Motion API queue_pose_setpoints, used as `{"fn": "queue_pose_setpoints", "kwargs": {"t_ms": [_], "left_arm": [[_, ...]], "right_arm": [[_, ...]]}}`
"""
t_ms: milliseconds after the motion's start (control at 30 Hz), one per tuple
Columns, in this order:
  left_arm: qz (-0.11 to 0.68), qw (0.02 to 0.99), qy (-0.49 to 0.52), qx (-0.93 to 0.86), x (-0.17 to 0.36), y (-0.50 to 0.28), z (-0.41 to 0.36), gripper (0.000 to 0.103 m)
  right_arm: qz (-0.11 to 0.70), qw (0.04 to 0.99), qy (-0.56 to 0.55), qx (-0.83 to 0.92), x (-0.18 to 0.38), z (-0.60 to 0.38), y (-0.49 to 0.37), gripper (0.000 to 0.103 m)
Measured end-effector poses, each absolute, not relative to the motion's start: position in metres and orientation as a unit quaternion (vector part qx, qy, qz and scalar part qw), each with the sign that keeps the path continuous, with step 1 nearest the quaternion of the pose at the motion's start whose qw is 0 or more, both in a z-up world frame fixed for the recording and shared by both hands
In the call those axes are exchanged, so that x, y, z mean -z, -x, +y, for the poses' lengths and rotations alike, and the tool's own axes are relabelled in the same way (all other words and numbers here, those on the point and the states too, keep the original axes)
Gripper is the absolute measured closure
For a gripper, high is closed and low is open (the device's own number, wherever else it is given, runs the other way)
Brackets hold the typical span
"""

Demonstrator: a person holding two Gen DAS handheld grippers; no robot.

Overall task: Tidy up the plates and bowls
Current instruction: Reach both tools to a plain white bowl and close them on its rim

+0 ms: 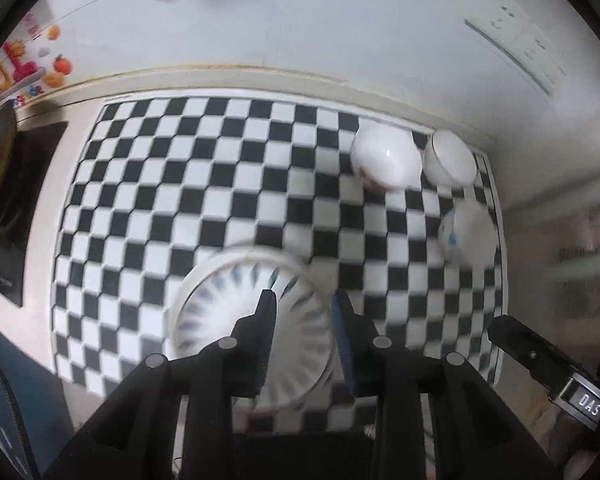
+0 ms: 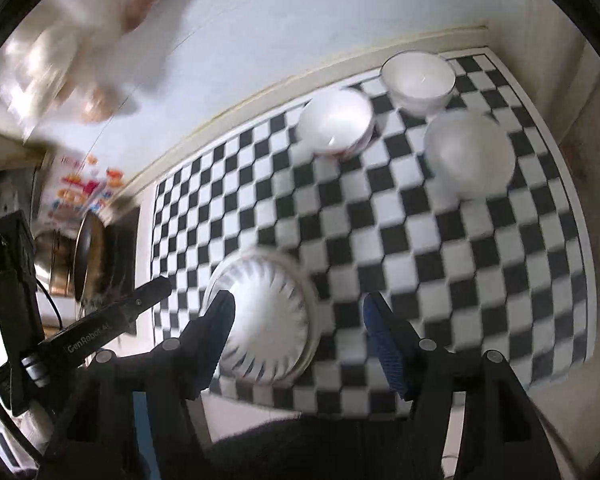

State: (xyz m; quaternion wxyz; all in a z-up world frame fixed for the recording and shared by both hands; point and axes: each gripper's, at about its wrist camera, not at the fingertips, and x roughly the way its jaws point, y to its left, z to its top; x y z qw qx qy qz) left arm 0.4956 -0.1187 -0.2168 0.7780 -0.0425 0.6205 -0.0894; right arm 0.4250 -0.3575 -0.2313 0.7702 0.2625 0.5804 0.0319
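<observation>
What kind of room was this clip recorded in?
Most likely a home kitchen counter. A pan sits on a dark cooktop at the left, wall sockets are mounted above, and bowls and a striped plate stand on a checkered mat.

Motion blur smears the fluted plate [image 1: 220, 308] and the wall shelf items [image 2: 80, 60] beyond telling.

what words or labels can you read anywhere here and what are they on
"DAS": silver band on the right gripper, seen from the left wrist.
"GenRobot.AI": side of the left gripper, seen from the right wrist; last letters blurred.
Colourful wall poster: lettering too blurred to read.
</observation>
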Motion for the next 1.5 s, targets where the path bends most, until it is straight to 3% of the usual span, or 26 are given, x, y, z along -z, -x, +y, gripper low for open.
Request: {"fn": "queue_pose_setpoints", "kwargs": {"t_ms": [133,433,533,900,967,1067,1500], "left_arm": [[0.629,0.773,0.013,0.077,0.239,-0.552,-0.158,0.077],[0.688,0.722,-0.006,0.073,0.315,-0.661,-0.207,0.077],[0.706,0.704,-0.006,0.076,0.337,-0.678,-0.214,0.077],[0.734,0.672,-0.008,0.094,0.383,-0.704,-0.225,0.077],[0.731,0.675,-0.011,0.095,0.385,-0.705,-0.226,0.079],[0.727,0.678,-0.018,0.102,0.386,-0.701,-0.230,0.089],[0.711,0.693,-0.047,0.104,0.372,-0.681,-0.246,0.094]], "right_arm": [[0.584,0.773,-0.249,-0.009,0.254,-0.406,-0.491,0.034],[0.645,0.729,-0.227,-0.023,0.337,-0.440,-0.627,0.050],[0.661,0.716,-0.224,-0.026,0.360,-0.442,-0.652,0.051],[0.693,0.686,-0.219,-0.026,0.408,-0.435,-0.684,0.059],[0.698,0.683,-0.216,-0.027,0.414,-0.436,-0.686,0.073],[0.704,0.680,-0.206,-0.022,0.422,-0.436,-0.687,0.092],[0.702,0.689,-0.180,-0.021,0.416,-0.434,-0.681,0.094]]}}
